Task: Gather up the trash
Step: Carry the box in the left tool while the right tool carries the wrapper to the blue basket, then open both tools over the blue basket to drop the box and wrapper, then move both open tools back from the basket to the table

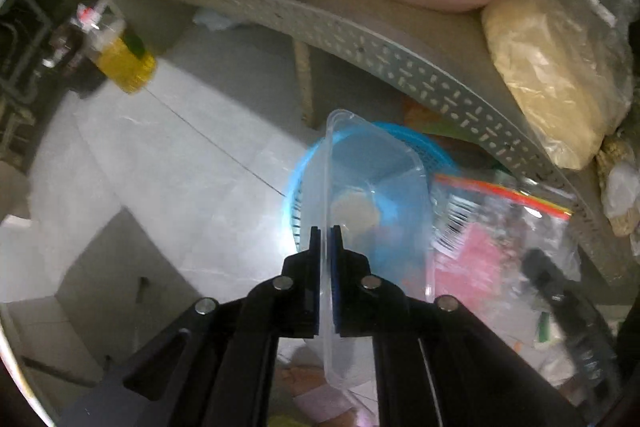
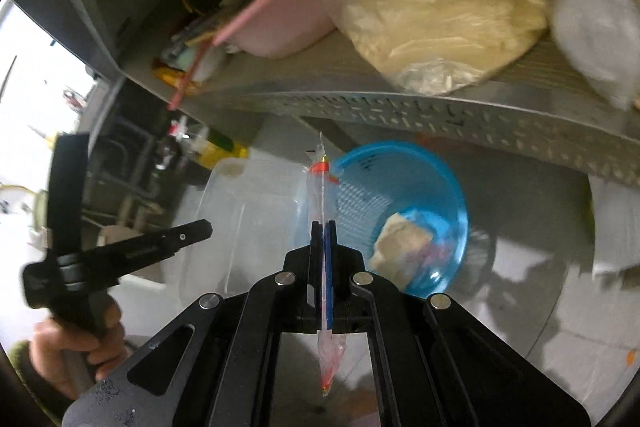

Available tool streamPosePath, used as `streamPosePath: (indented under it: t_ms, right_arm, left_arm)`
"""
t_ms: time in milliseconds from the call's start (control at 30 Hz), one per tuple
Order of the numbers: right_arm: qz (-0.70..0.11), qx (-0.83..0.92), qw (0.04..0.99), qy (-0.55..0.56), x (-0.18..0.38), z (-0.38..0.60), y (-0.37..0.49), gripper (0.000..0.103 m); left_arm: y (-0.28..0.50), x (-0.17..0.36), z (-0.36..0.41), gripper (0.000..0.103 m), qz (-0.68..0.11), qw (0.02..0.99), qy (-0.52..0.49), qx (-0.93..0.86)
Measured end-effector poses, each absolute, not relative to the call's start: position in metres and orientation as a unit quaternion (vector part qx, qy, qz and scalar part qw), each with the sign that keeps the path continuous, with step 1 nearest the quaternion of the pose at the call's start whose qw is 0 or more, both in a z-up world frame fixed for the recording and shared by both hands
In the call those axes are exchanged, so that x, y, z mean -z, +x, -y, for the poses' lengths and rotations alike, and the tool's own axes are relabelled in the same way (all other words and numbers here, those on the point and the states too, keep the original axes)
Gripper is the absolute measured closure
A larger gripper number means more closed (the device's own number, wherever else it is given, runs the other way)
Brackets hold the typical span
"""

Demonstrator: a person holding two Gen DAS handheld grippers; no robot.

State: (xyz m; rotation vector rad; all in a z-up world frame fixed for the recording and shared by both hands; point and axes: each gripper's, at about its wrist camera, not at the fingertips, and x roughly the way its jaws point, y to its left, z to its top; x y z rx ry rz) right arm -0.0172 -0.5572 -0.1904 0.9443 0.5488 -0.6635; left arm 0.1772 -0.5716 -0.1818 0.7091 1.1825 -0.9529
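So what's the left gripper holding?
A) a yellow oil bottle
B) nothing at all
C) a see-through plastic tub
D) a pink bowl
C: in the left wrist view the left gripper is shut on the rim of a see-through plastic tub, held above the blue basket; the right gripper pinches a thin plastic bag instead.
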Motion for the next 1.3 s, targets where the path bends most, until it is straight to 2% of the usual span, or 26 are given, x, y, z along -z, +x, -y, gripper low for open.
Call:
streamPosePath:
  t_ms: [33,100,133,167,500,700,800,1000,1133,1233,1300]
  right_arm:
    - [-0.263,0.317,0.803,0.432,0.194,0.56,-0.013,0.095]
    - [-0.276,0.331,0.8,0.417,0.202,0.565,-0.008,0.078]
    - [-0.281,0.341,0.799,0.407,0.203,0.566,-0.007,0.069]
    - [-0.286,0.353,0.798,0.395,0.205,0.565,-0.008,0.064]
    - [-0.273,0.365,0.804,0.381,0.182,0.538,-0.049,0.062]
    - [-0.254,0.348,0.824,0.368,0.145,0.501,-0.067,0.061]
    - [-0.247,0.331,0.841,0.349,0.125,0.477,-0.07,0.055]
    - [-0.233,0.286,0.884,0.289,0.07,0.426,-0.061,0.038]
    - [-0.223,0.255,0.908,0.246,0.036,0.398,-0.044,0.025]
    - [-0.223,0.234,0.921,0.217,0.016,0.378,-0.034,0.016]
    - [-0.23,0.221,0.927,0.197,0.003,0.364,-0.024,0.012]
  left_arm:
    - [0.179,0.187,0.576,0.096,-0.536,0.663,0.311,0.419]
    - [0.182,0.187,0.577,0.083,-0.541,0.669,0.298,0.415]
    - [0.183,0.184,0.575,0.072,-0.539,0.672,0.289,0.417]
    - [0.183,0.178,0.572,0.065,-0.533,0.678,0.279,0.423]
    - [0.167,0.09,0.531,0.044,-0.467,0.707,0.263,0.462]
    - [0.138,0.019,0.466,0.03,-0.42,0.717,0.246,0.499]
    - [0.125,-0.013,0.417,0.025,-0.395,0.727,0.215,0.518]
    - [0.11,-0.041,0.323,0.024,-0.37,0.744,0.178,0.527]
    - [0.106,-0.049,0.267,0.022,-0.402,0.718,0.142,0.551]
    - [0.102,-0.049,0.229,0.01,-0.394,0.738,0.137,0.531]
    - [0.1,-0.046,0.206,0.008,-0.385,0.757,0.126,0.513]
